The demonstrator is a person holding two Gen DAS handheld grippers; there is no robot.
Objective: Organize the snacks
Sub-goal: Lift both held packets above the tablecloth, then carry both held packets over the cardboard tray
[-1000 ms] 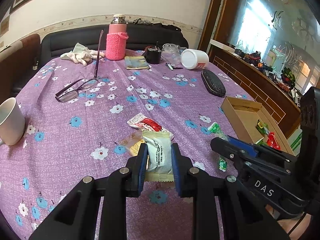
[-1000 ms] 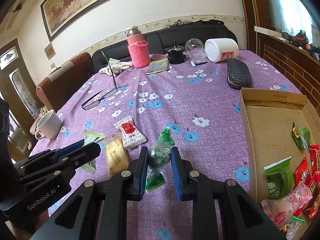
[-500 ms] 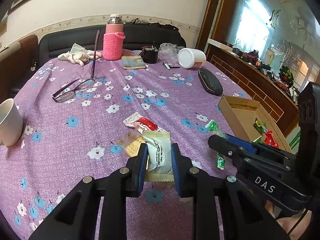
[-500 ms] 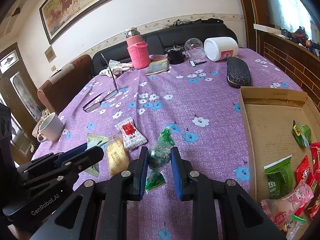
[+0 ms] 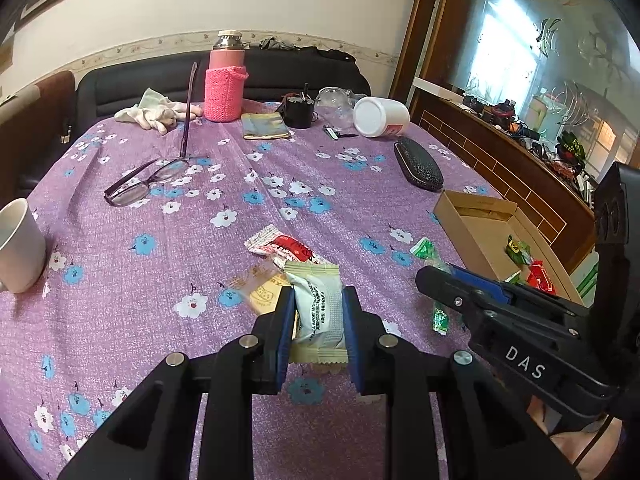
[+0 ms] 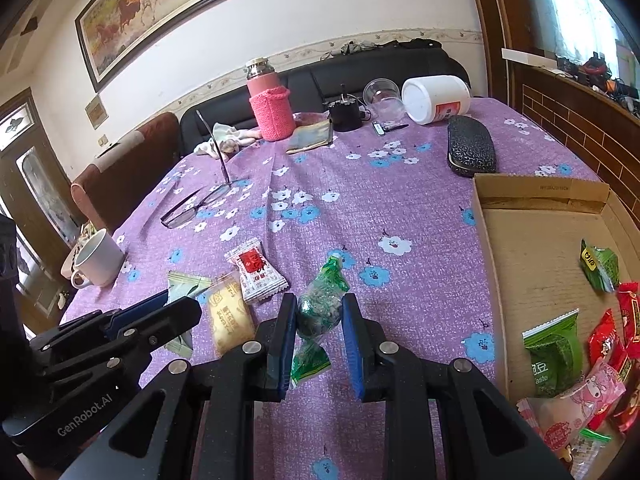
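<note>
The left gripper (image 5: 316, 312) clamps a pale packet (image 5: 320, 304), the right gripper (image 6: 319, 320) a green candy (image 6: 322, 308), ready for the box (image 6: 520, 272) at three o'clock.

Readable lettering on my two grippers and a packet

I read "DAS" in white on the right gripper (image 5: 464, 300) body, seen from my left wrist view, and "GenRobot.AI" on the left gripper (image 6: 176, 312) body from my right. A green packet (image 6: 554, 354) in the box (image 6: 490, 264) shows "aste". The print on other wrappers and the jar (image 6: 436, 98) label is too small for me to read.
</note>
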